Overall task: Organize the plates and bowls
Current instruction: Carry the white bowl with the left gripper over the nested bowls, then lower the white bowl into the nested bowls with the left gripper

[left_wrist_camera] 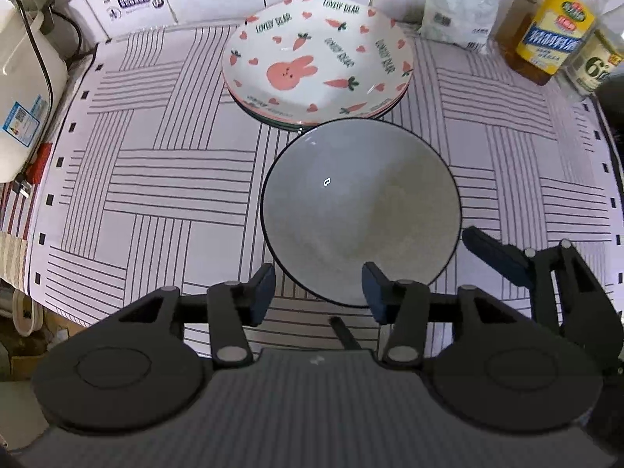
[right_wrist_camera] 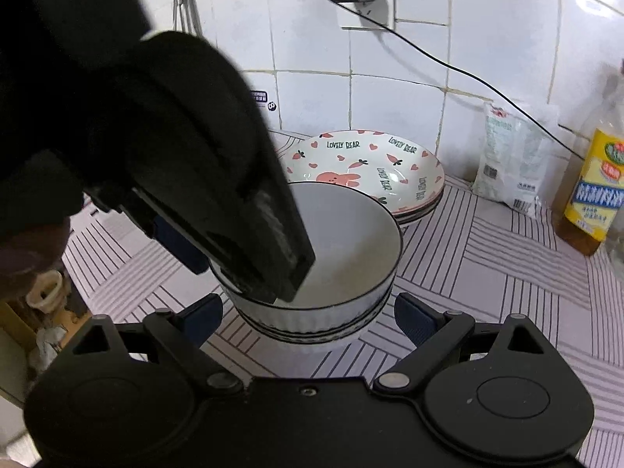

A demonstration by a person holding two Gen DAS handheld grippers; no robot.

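The grey bowl point(left_wrist_camera: 360, 210) sits at centre frame in the left wrist view, on the striped mat point(left_wrist_camera: 156, 179) covering the counter, just in front of the stack of rabbit-print plates point(left_wrist_camera: 318, 60) at upper centre. In the right wrist view it appears to rest in another bowl, a second rim point(right_wrist_camera: 312, 333) showing beneath it, so the stacking looks largely done. The left gripper point(left_wrist_camera: 318, 292) has its jaws spread apart straddling the near rim, one finger inside the bowl and one outside, gripping nothing. The right gripper point(right_wrist_camera: 308, 316) is also wide open, low in its frame, just short of the bowl's ribbed wall. My judgement: lift the left gripper straight up so the inner finger clears the rim without dragging. The bowl should settle level and centred, clear of the plates behind.
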